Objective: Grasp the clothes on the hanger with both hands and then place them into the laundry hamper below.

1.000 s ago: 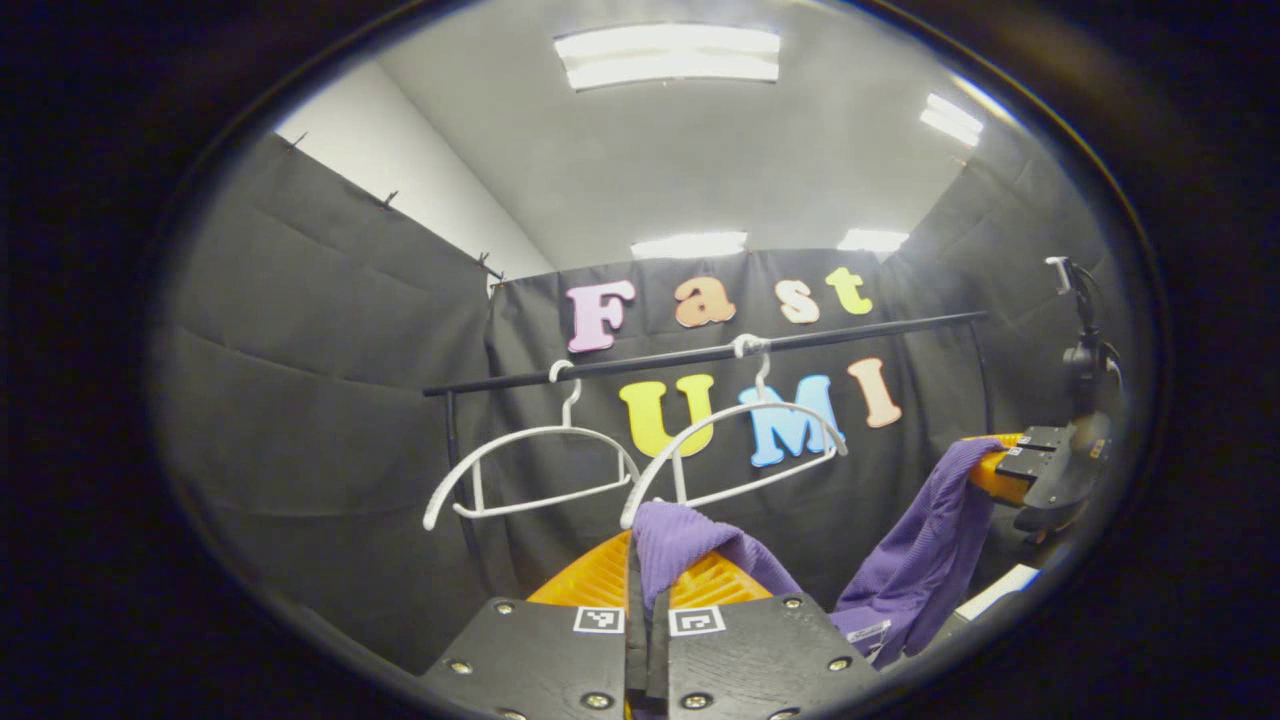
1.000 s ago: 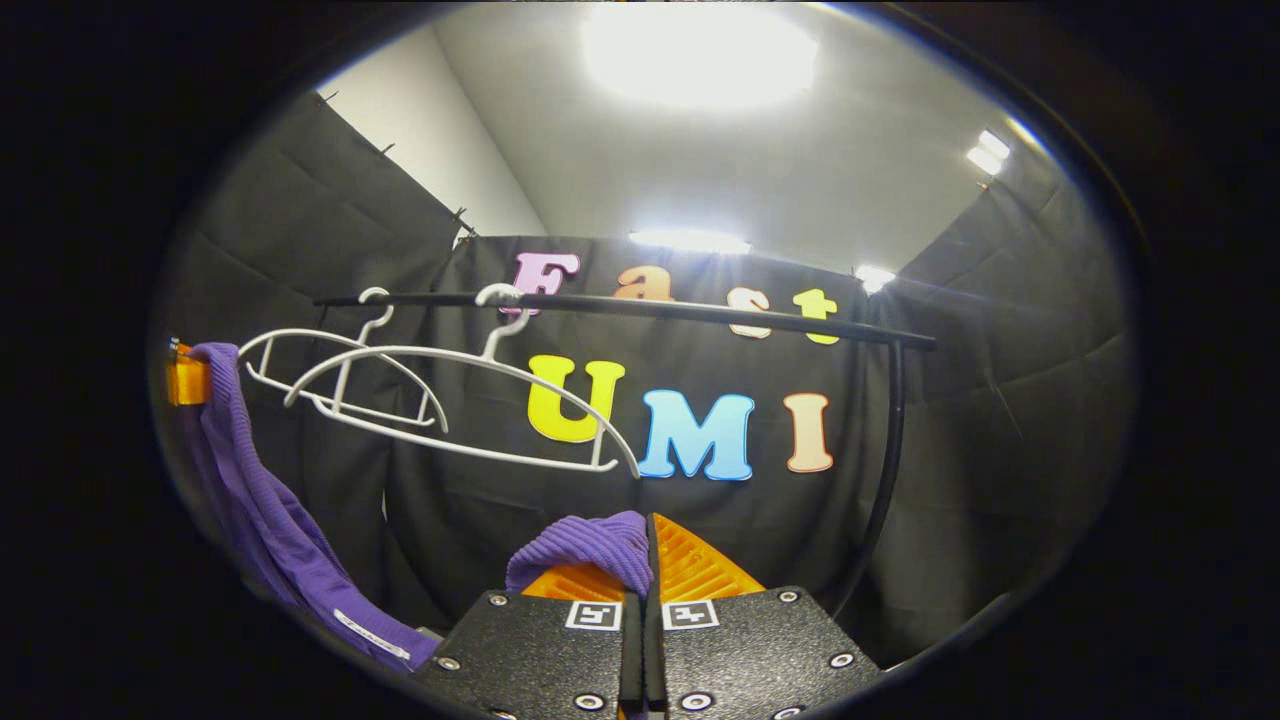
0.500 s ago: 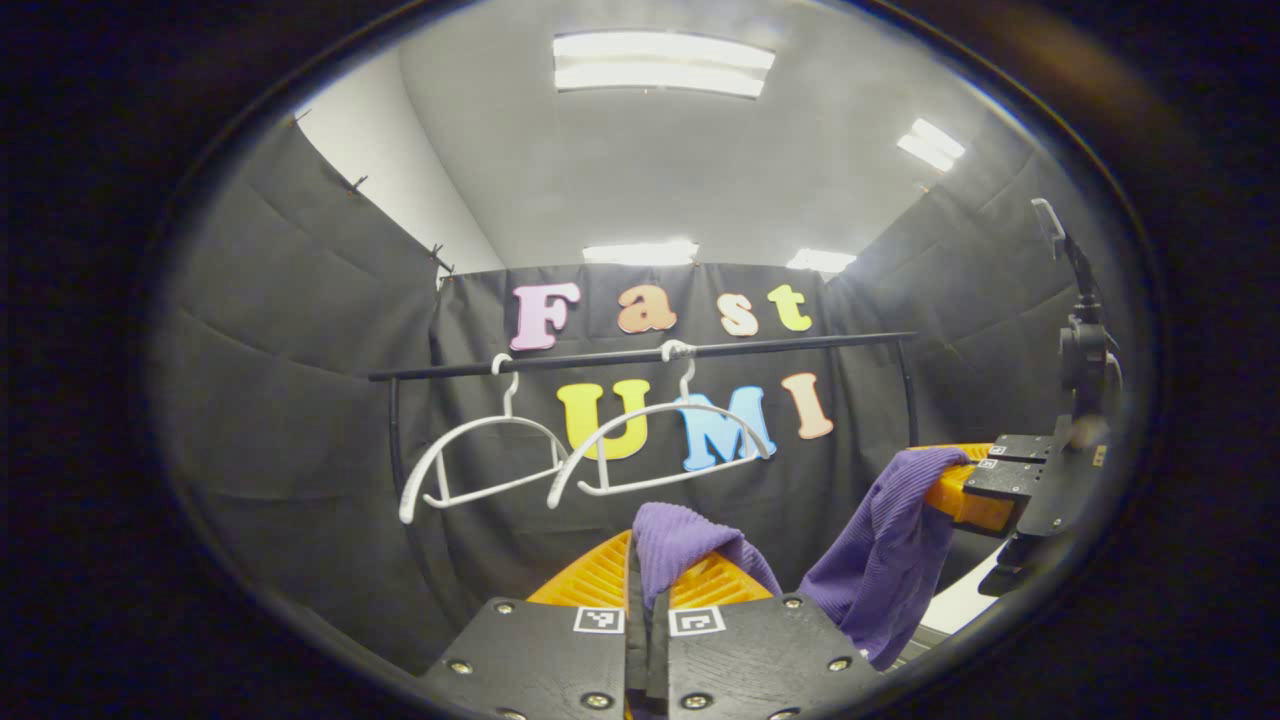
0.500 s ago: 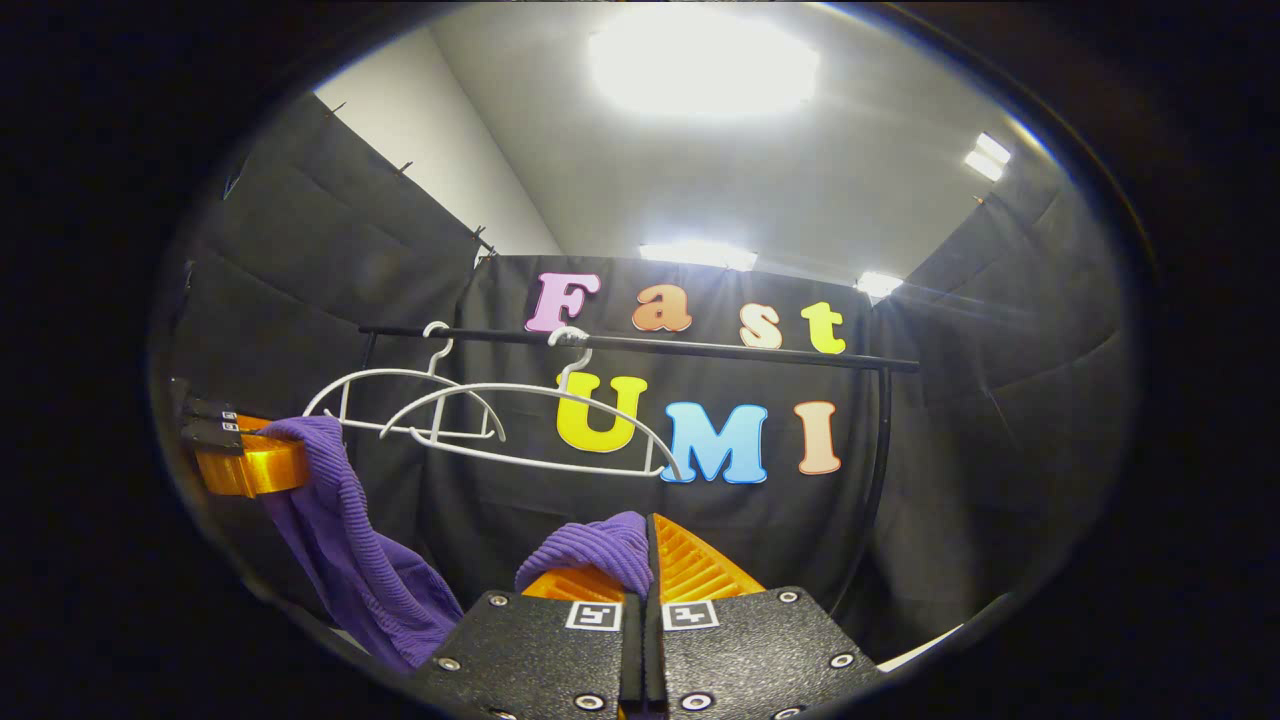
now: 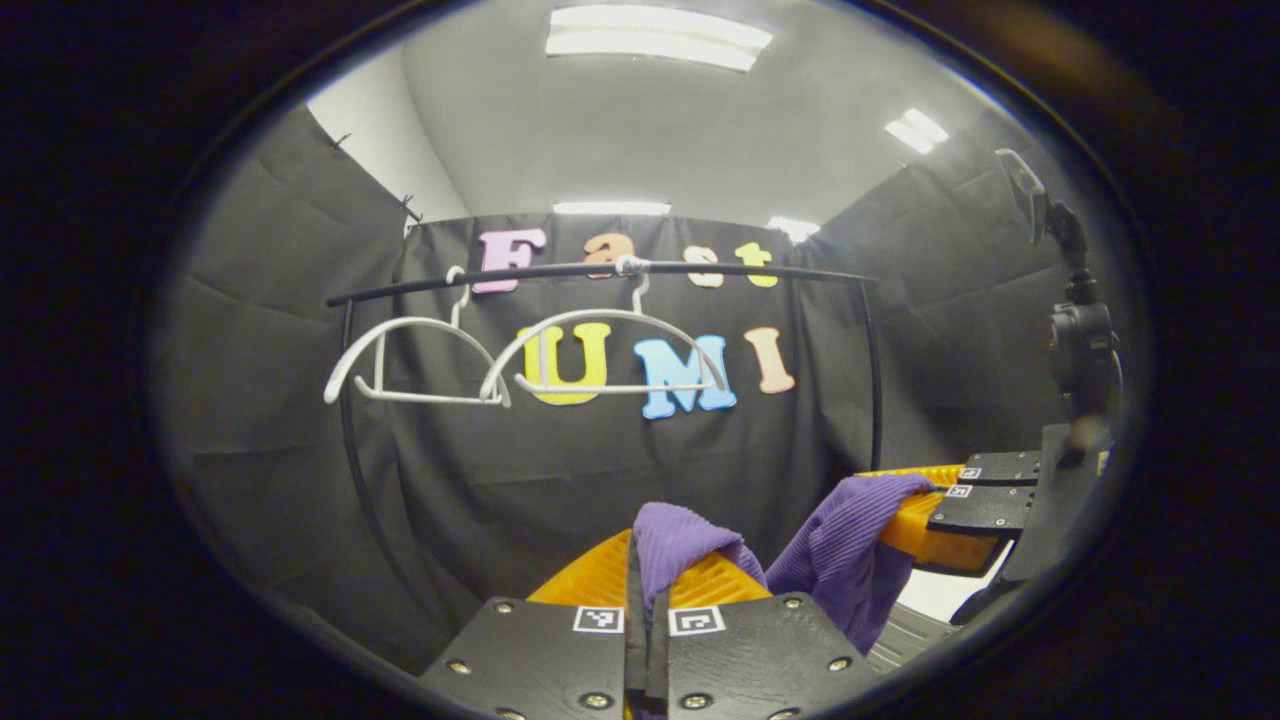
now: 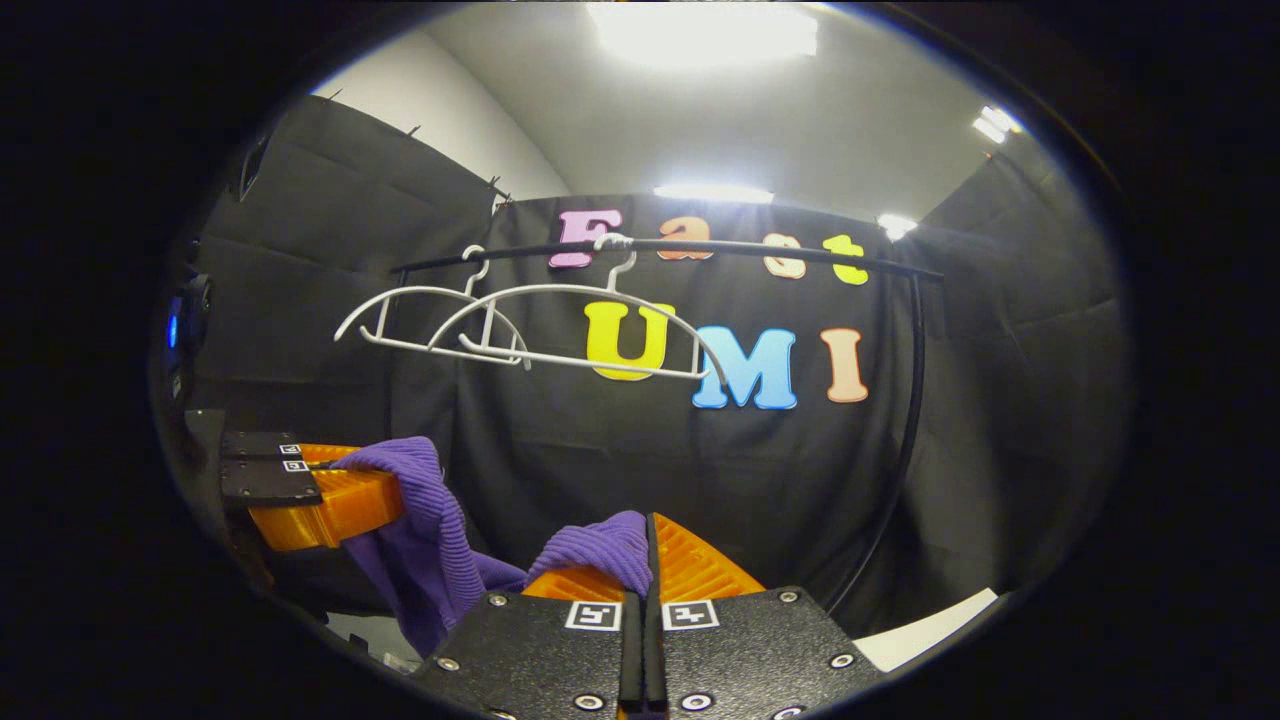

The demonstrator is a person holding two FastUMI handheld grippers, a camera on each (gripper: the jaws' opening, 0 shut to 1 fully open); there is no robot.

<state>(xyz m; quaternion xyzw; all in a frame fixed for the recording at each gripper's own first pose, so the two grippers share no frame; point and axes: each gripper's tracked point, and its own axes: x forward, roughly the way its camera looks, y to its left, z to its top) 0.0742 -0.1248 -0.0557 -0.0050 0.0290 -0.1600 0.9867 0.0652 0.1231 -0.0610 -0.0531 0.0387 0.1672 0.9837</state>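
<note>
Both claws gripping the purple garment, clear of the hangers; hamper drop pending.

Left claw (image 5: 648, 560) is clamping a fold of the purple garment (image 5: 840, 565); right claw (image 6: 648, 560) is clamping another fold of it, fingers pressed together on cloth. The garment is hanging slack between the two claws, well below the rail (image 6: 700, 245). The two white hangers (image 6: 520, 325) are hanging bare, so removal looks done. The hamper is not visible. Remaining, by my judgement: lowering over the hamper and releasing both grips.
</note>
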